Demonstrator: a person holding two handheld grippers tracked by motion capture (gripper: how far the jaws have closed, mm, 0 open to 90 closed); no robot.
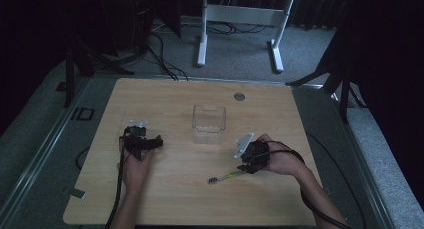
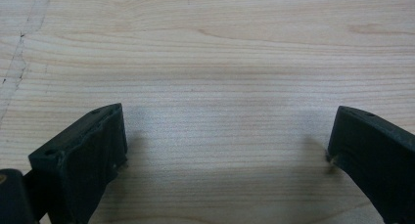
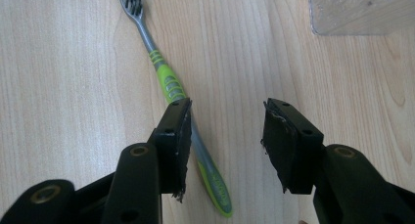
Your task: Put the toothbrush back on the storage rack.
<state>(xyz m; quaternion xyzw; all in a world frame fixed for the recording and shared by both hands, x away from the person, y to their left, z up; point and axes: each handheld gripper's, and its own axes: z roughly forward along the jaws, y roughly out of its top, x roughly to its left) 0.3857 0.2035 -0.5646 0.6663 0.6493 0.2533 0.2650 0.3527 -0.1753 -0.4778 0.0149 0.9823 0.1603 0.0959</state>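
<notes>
The toothbrush (image 3: 169,82) lies flat on the wooden surface (image 1: 170,194), near the person's edge and in front of the clear container (image 1: 209,124), well apart from it. The right gripper (image 3: 226,136) is poised low over the handle end, jaws apart and gripping nothing: the handle passes under the left-hand jaw in the right gripper view and emerges partly in the gap, so the jaws do not yet straddle it squarely. Judgement: the gripper is set here to pick the toothbrush up by its handle, and needs a slight sideways shift before closing.

Orientation: in the right gripper view the long axis runs on a diagonal, bristle head far from the gripper at top left, green grip section mid-length, butt end nearest the camera. In the high view the toothbrush (image 1: 226,176) lies nearly across the surface, head toward the person's left, butt under the right gripper (image 1: 248,164).

The left gripper (image 2: 227,141) rests idle over bare wood at the left, jaws wide apart and empty; judged to be standing by
</notes>
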